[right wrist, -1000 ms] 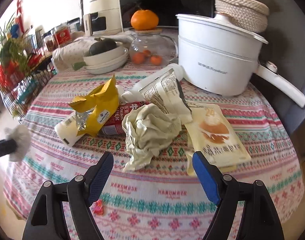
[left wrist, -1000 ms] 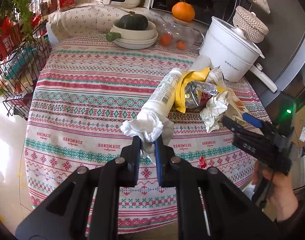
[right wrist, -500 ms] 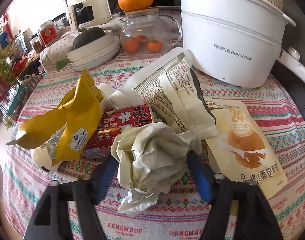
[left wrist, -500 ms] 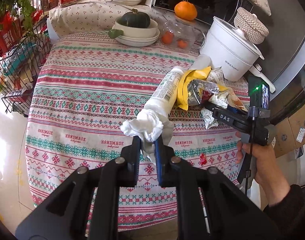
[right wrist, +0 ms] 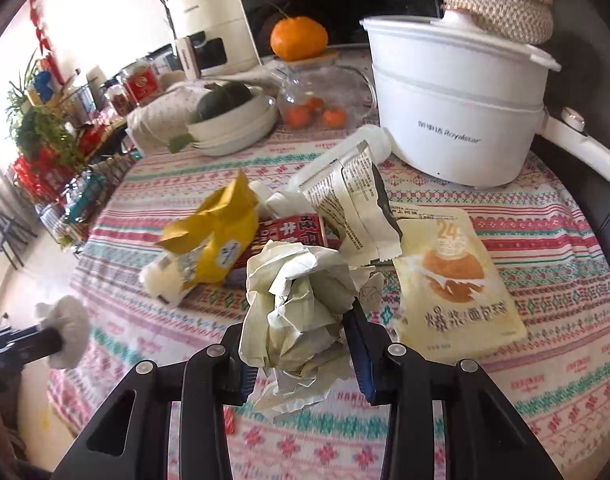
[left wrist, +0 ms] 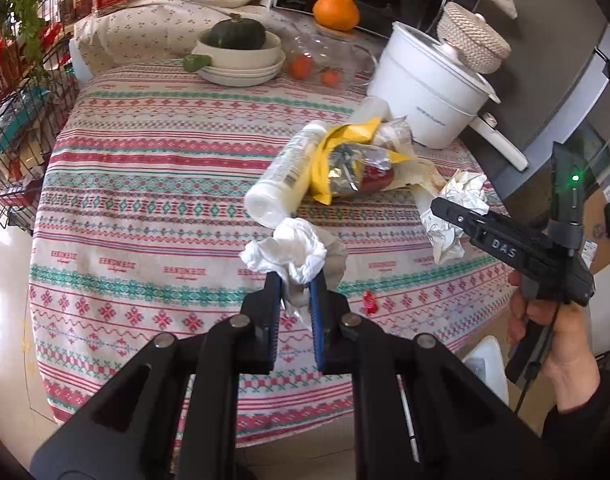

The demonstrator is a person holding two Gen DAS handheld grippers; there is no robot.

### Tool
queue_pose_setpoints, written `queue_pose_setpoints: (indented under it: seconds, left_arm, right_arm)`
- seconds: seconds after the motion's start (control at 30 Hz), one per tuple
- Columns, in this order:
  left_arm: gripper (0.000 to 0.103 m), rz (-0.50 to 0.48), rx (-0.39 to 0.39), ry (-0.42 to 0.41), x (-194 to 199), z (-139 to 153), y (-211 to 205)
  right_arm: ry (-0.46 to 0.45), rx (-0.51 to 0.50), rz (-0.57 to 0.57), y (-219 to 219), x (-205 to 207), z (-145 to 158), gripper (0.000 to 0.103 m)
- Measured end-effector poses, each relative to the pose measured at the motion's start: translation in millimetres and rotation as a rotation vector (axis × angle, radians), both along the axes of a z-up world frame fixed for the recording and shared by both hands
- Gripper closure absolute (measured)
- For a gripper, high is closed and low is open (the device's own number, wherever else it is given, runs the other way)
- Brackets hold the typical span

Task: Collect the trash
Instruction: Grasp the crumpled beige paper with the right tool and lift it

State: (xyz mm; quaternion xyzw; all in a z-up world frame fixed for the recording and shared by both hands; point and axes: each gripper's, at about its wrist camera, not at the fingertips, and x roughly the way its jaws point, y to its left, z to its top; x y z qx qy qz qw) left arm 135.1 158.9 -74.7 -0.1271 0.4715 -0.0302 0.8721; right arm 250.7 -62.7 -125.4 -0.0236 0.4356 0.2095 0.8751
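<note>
The left gripper (left wrist: 295, 280) jaws pinch a white tissue (left wrist: 285, 250) above the surface (left wrist: 145, 184). The right gripper (right wrist: 301, 320) jaws clamp a crumpled paper (right wrist: 297, 296) beside the wrappers (right wrist: 213, 240).

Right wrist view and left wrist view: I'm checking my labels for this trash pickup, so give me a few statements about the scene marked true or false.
1. The left gripper is shut on a white tissue. True.
2. The right gripper has its fingers around a crumpled paper ball. True.
3. The yellow bag is held by a gripper. False: it lies on the tablecloth against a red can.
4. The white cooker has no lid. False: its lid is on, with a woven basket behind it.
5. An orange sits on the glass teapot. True.
</note>
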Motion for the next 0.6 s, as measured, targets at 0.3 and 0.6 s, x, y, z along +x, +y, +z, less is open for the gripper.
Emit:
queue_pose_setpoints:
  seconds: [0.3,0.6]
  left_arm:
    - [0.088,-0.095,0.001,-0.015,-13.7,4.4,-31.2]
    - [0.088,-0.179,-0.033,0.004,-28.4,0.1,-57.0]
  right_arm:
    - [0.014,0.059,0.031,-38.6,-57.8,44.5,0.063]
    - [0.121,0.095,-0.027,-90.0,-106.2,53.6,0.063]
